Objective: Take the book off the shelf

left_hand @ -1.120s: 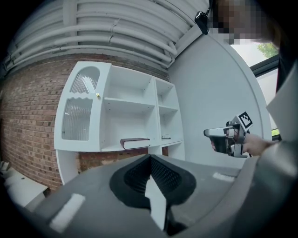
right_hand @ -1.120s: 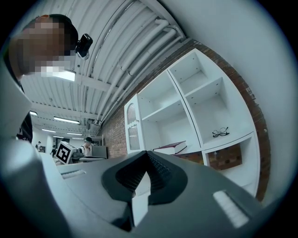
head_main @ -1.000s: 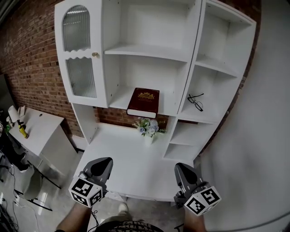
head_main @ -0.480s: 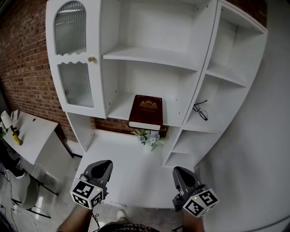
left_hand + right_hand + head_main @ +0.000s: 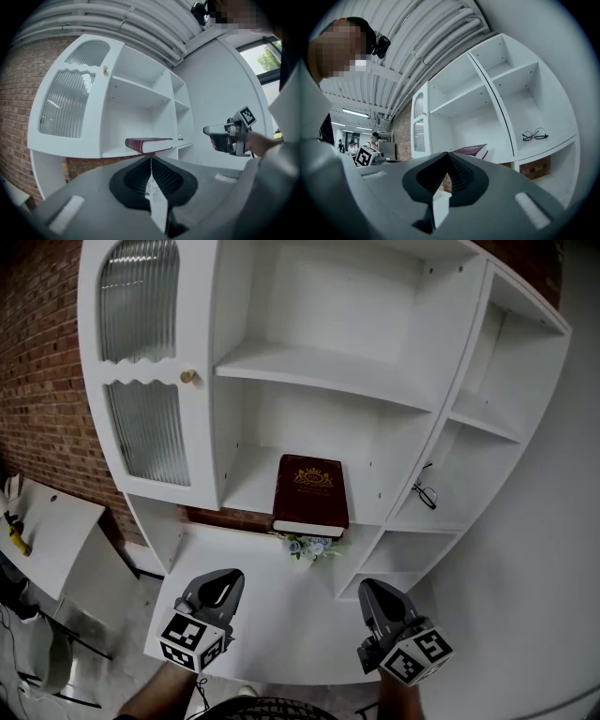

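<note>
A dark red book point(image 5: 311, 494) with a gold crest lies flat on the middle shelf point(image 5: 246, 486) of a white cabinet, its front end jutting over the shelf edge. The same book point(image 5: 147, 144) shows in the left gripper view and as a maroon book point(image 5: 471, 150) in the right gripper view. My left gripper point(image 5: 225, 578) and right gripper point(image 5: 368, 589) are held low over the white desk point(image 5: 272, 596), well below and in front of the book. Both are shut with nothing between the jaws.
A small flower bunch point(image 5: 308, 547) stands on the desk just under the book. A pair of glasses point(image 5: 424, 491) lies on the right-hand shelf. A ribbed glass cabinet door point(image 5: 145, 357) with a brass knob closes the left side. A brick wall point(image 5: 42, 381) lies behind.
The view has drawn closer to the cabinet, so the book looms larger and lower. Both grippers stay shut and low, the left one shifted slightly right.
</note>
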{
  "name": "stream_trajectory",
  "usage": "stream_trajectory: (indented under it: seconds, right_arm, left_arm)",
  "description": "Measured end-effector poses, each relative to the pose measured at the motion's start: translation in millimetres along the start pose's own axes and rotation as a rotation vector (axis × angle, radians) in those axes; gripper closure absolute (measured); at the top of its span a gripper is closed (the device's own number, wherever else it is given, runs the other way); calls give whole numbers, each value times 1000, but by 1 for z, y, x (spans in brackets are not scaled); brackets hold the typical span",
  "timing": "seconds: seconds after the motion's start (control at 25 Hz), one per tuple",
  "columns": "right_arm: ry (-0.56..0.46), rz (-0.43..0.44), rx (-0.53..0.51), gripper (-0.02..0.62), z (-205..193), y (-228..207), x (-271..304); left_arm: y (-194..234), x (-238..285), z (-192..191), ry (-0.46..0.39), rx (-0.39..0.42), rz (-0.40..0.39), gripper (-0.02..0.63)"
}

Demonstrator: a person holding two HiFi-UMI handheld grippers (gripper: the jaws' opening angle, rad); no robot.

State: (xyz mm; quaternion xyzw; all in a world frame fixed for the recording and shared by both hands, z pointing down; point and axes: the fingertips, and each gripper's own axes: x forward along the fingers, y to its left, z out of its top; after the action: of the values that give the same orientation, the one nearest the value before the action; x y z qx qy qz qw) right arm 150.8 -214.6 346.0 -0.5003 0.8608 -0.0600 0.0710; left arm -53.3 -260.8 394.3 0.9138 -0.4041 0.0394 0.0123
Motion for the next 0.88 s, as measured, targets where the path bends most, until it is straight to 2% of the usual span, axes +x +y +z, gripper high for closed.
stream_trajectory:
  seconds: [0.28,0.52,0.72,0.88]
  right_arm:
    - [-12,-54,-9,572,-1,-1,24]
    - [26,-84,-9,571,-7,-9,36]
    - [48,-49,-1,543,-8,-21,54]
    - [62,-2,15,496,-9,-36,69]
  left_arm:
    - [23,25,0,0,23,-71,577]
    - [29,49,-7,5,12,-118,535]
    - [32,72,-8,0,3,-121,500]
    - [32,92,-10,14,-11,-106,461]
